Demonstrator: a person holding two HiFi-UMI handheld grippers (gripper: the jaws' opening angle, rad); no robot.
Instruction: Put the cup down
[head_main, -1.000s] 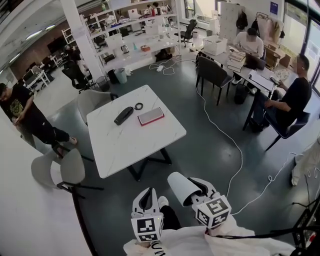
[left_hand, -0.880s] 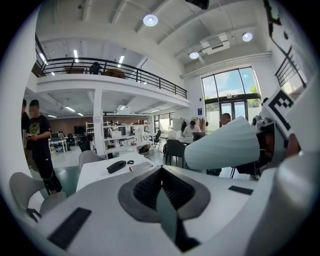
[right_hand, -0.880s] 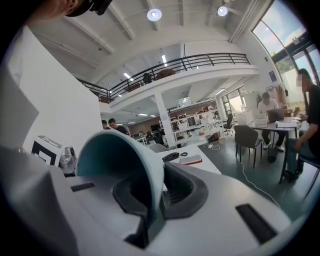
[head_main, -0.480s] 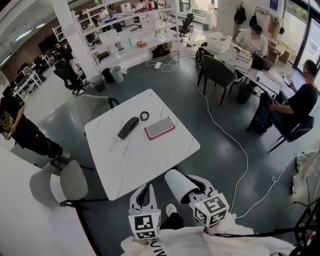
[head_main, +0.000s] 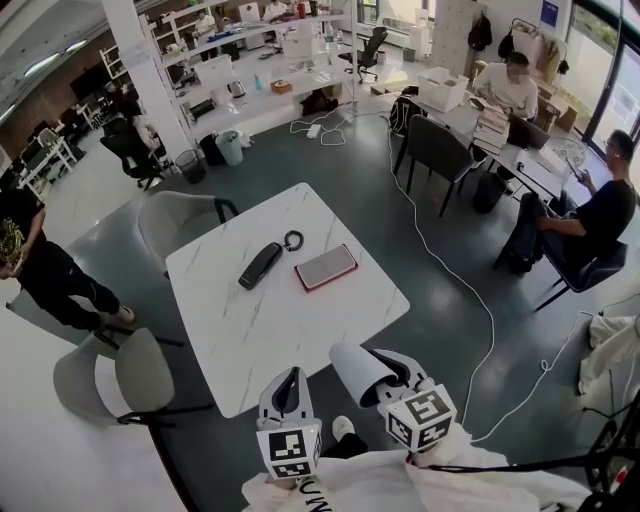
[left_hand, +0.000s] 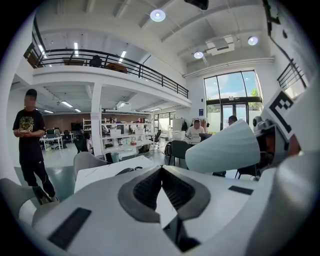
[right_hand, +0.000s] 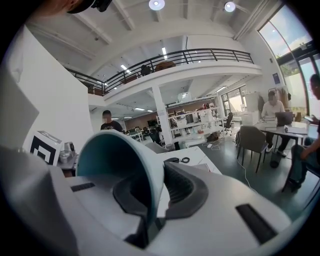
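The white table (head_main: 230, 330) stands just ahead. The left gripper (head_main: 288, 385) has its jaws pressed together with nothing between them. The right gripper (head_main: 392, 372) clamps the wall of the pale cup (head_main: 358, 370), which lies sideways in the air, just off the table's near edge. A red-edged tablet (head_main: 325, 266) lies on the table.

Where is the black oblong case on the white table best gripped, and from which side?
Probably grip the case at its narrow middle, from above, jaws across the short width. It lies flat on the table, the black ring by its far end, the red-edged slab apart on its right. The left gripper is shut and empty; the right gripper holds the cup.
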